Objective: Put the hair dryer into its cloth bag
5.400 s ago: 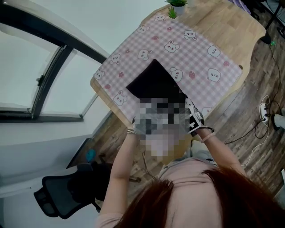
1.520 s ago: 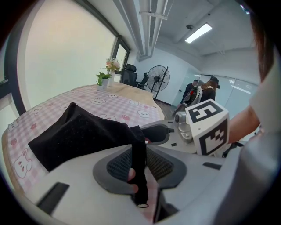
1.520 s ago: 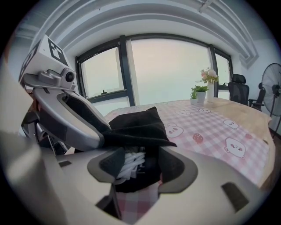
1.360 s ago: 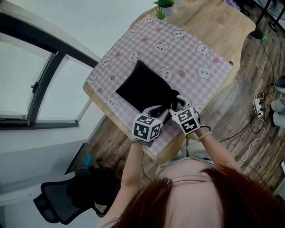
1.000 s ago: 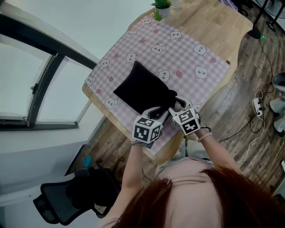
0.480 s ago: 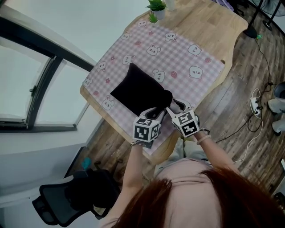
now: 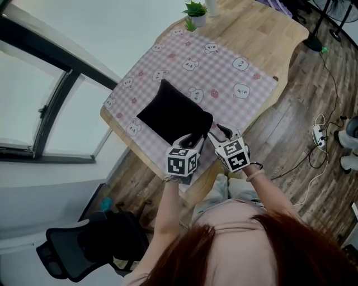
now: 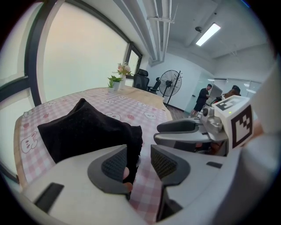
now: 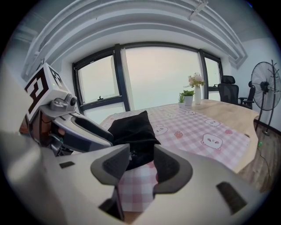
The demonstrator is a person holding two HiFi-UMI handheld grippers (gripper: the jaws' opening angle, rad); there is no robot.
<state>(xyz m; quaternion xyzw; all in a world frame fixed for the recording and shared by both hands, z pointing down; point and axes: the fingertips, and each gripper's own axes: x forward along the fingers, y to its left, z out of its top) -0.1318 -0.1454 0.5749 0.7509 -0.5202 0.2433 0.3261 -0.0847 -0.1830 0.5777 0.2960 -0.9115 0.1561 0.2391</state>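
**Item 1, cloth bag (image 7: 173,114):** black, lying on the pink checked cloth (image 7: 235,78) near the counter (image 7: 263,28) edge closest to you. Its gathered mouth end points toward your grippers.

**Item 2, your left gripper (image 8: 139,156):** jaws spread, having just been opening. The bag's mouth edge hangs between them, close against one pad and clear of the other.

**Item 3, your right gripper (image 9: 141,163):** jaws apart, though they have just been closing. The bag's end sits at the tips, unpinched, with checked cloth showing in the gap.

**Item 4, potted plant (image 7: 194,10):** at the counter's far end.
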